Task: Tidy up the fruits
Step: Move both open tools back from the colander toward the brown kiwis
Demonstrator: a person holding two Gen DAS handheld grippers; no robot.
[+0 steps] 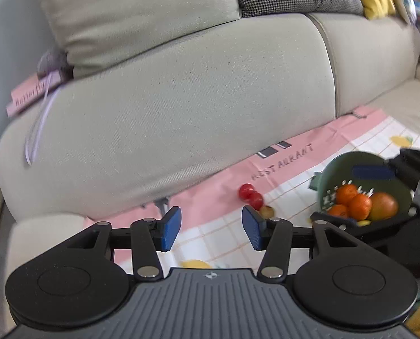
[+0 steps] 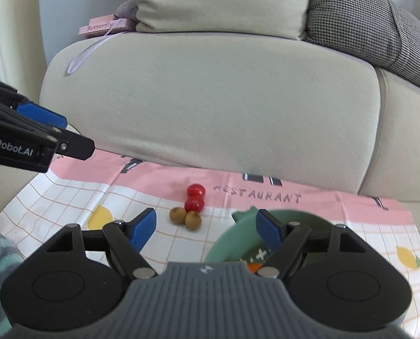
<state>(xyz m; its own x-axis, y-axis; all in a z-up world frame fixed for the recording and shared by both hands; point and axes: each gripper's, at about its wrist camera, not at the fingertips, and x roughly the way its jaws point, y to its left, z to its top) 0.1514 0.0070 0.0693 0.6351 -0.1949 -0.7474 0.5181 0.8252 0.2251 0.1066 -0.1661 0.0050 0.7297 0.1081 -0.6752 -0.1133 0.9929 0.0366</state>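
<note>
Right wrist view puts us over the green bowl (image 2: 224,243) on the pink checked cloth (image 2: 68,195) spread on the sofa seat; our right hand-held gripper (image 2: 207,227) is released and empty, jaws spread above the bowl's near rim. Two red fruits (image 2: 195,197) and two small brown fruits (image 2: 185,217) lie loose, touching, just beside the bowl. Our left hand-held gripper (image 1: 211,227) is likewise released and empty. We judge oranges (image 1: 351,202) already collected; next we must lower one gripper around a loose fruit.
</note>
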